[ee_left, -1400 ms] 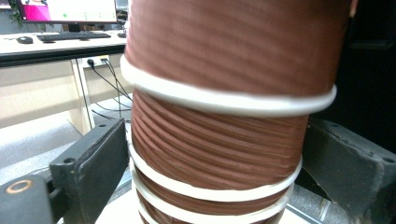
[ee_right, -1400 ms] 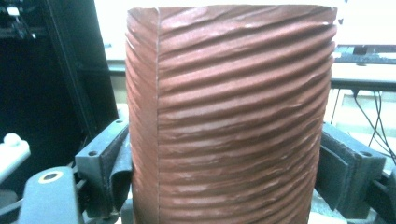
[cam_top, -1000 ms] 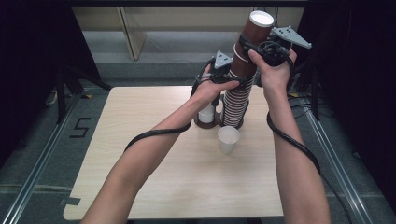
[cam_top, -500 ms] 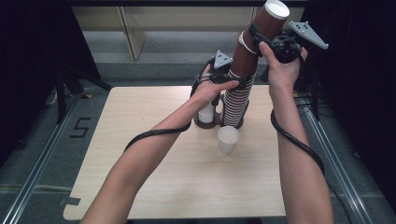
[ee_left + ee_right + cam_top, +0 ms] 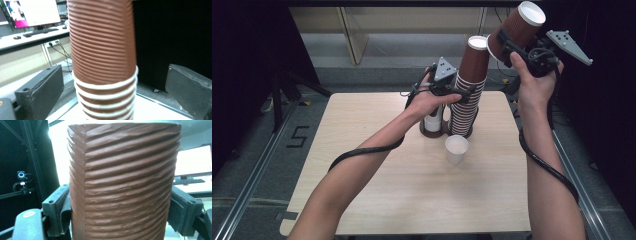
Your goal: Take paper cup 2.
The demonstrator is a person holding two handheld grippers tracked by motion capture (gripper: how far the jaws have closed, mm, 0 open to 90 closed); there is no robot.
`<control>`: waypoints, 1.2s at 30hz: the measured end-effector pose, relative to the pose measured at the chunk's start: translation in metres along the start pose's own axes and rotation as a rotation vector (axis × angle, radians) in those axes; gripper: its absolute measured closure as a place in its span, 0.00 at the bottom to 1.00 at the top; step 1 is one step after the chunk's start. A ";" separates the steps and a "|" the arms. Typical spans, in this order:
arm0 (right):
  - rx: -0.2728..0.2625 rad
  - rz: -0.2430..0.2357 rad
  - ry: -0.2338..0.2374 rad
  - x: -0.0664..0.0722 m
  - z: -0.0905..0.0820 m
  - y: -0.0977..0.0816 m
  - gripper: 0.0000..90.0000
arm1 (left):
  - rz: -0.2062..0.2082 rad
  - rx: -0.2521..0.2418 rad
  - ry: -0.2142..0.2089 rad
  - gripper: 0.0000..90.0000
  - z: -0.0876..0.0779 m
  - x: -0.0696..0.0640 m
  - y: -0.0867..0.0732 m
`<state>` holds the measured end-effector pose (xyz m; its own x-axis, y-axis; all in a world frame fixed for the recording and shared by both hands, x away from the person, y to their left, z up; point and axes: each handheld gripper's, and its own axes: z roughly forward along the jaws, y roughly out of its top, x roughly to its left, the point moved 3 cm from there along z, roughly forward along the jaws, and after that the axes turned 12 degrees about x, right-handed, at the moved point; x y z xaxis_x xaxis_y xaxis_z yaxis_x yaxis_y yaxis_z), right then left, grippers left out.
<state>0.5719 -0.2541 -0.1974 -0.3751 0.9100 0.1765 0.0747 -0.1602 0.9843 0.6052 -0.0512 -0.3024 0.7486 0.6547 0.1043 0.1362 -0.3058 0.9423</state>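
Brown ribbed paper is what I see most of from above: a tall stack of cups [image 5: 466, 95] stands upside down near the far edge of the desk [image 5: 377, 200], and my right tongs [image 5: 518, 47] hold a single brown cup [image 5: 515, 31] up in the air to the right of the stack's top, tilted, its white inside showing. My left tongs [image 5: 464, 92] sit level against the stack's middle. A white cup [image 5: 456, 149] stands just in front of the stack, and a small white cup on a brown base [image 5: 432, 122] stands beside it under my left hand [image 5: 429, 97].

From the left gripper view I get what the high view cannot give: the stack [image 5: 103, 57] rises between the two black jaws with clear gaps on both sides, so these tongs stand apart and have just been opening, with the stack between them but not pressed. White rims ring the stack lower down.

From the right gripper view, the single cup [image 5: 125, 185] is clamped: both jaws press its sides, and the ribbed wall is creased on the left.
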 end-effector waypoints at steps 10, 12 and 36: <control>0.020 -0.037 -0.005 -0.008 -0.039 -0.025 0.21 | 0.062 0.020 0.016 0.02 -0.061 -0.004 -0.032; 0.038 -0.042 0.001 -0.006 -0.045 -0.034 0.21 | 0.064 0.025 0.009 0.02 -0.070 -0.006 -0.040; 0.241 -0.003 0.156 0.039 -0.076 -0.163 0.21 | 0.079 0.064 -0.040 0.02 -0.140 -0.043 -0.146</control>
<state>0.4753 -0.2219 -0.3503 -0.5122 0.8373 0.1911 0.2838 -0.0451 0.9578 0.4622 0.0628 -0.4000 0.7835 0.5995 0.1636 0.1157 -0.3994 0.9094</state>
